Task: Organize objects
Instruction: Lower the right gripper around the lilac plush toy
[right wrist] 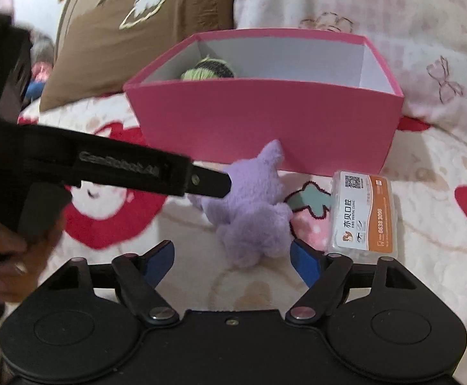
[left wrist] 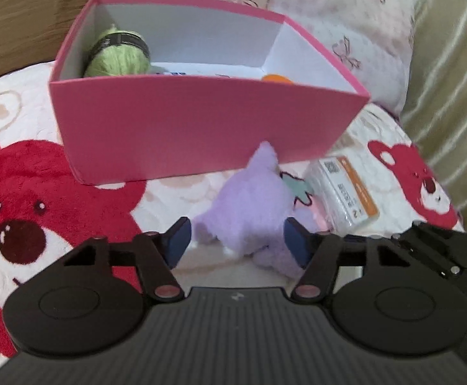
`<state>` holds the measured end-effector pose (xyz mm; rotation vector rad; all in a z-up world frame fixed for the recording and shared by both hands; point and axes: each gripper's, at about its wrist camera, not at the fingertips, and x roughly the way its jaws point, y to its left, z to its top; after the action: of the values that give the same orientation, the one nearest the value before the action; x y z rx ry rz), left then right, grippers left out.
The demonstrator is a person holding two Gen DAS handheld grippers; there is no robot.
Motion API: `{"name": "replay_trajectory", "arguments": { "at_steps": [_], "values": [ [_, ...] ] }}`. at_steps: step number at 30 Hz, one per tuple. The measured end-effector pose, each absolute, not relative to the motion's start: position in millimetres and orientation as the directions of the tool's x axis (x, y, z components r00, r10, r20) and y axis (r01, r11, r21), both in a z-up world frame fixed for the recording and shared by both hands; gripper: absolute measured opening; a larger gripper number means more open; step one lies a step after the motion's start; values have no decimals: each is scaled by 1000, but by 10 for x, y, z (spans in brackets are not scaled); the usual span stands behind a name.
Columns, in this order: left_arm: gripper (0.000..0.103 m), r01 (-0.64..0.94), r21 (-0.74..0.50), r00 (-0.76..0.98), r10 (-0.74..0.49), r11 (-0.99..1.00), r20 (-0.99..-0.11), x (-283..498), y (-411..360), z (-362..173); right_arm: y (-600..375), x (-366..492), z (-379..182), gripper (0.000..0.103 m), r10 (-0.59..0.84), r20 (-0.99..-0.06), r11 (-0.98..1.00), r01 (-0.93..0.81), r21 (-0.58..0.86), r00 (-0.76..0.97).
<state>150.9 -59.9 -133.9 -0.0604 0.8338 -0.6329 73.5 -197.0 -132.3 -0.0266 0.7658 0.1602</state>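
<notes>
A: The left gripper [left wrist: 236,240] is sitting with its fingers spread on either side of the purple plush toy [left wrist: 249,211] — not gripping it yet, gaps showing on both sides.

B: And the toy is lying on the bear-print blanket [left wrist: 28,192], just in front of the pink box [left wrist: 201,122]?

A: Yes, one ear is overlapping the box's near wall. The clear plastic case [right wrist: 363,215] is lying just beside the toy, on its right.

B: What is the right gripper [right wrist: 233,261] doing?

A: Hanging slack-jawed behind the toy, holding nothing. The toy is already between the left one's fingers, so I'm judging that the left is taking it.

B: Then it should be closing around the plump body, not a limb — soft plush is likely to sag.

A: And lifting high enough to be clearing the wall, then setting it down beside the green yarn ball [left wrist: 117,53] inside.
</notes>
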Motion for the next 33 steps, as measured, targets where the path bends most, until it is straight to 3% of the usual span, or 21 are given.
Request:
{"name": "replay_trajectory", "arguments": {
  "at_steps": [7, 14, 17, 19, 21, 26, 32, 33],
  "values": [
    [61, 495, -266, 517, -526, 827, -675, 1586, -681, -1540, -1853, 801, -1458, 81, 125, -690, 984, -179, -7, 713],
    [63, 472, -344, 505, -569, 811, -649, 1679, -608, -1578, -1891, 888, -1517, 79, 83, -699, 987, -154, -39, 711],
    [63, 473, -340, 510, -567, 813, -647, 1679, -626, -1544, -1911, 918, -1543, 74, 63, -708, 989, -139, -50, 703],
    [63, 484, -319, 516, -560, 815, -648, 1675, -651, -1534, -1915, 957, -1556, 60, 28, -724, 991, -112, -67, 689],
    [63, 476, -341, 505, -570, 811, -648, 1691, -637, -1542, -1914, 966, -1546, 55, -45, -736, 991, -62, -117, 675],
    [64, 462, -377, 497, -587, 803, -639, 1730, -603, -1575, -1881, 909, -1509, 55, -10, -748, 993, -79, -83, 664],
    [47, 468, -407, 466, -610, 785, -641, 1735, -590, -1558, -2001, 996, -1564, 56, 44, -754, 998, -57, 9, 655],
    [47, 454, -425, 456, -614, 783, -644, 1747, -582, -1549, -2031, 1009, -1558, 52, 52, -754, 998, -50, 26, 655]
  ]
}}
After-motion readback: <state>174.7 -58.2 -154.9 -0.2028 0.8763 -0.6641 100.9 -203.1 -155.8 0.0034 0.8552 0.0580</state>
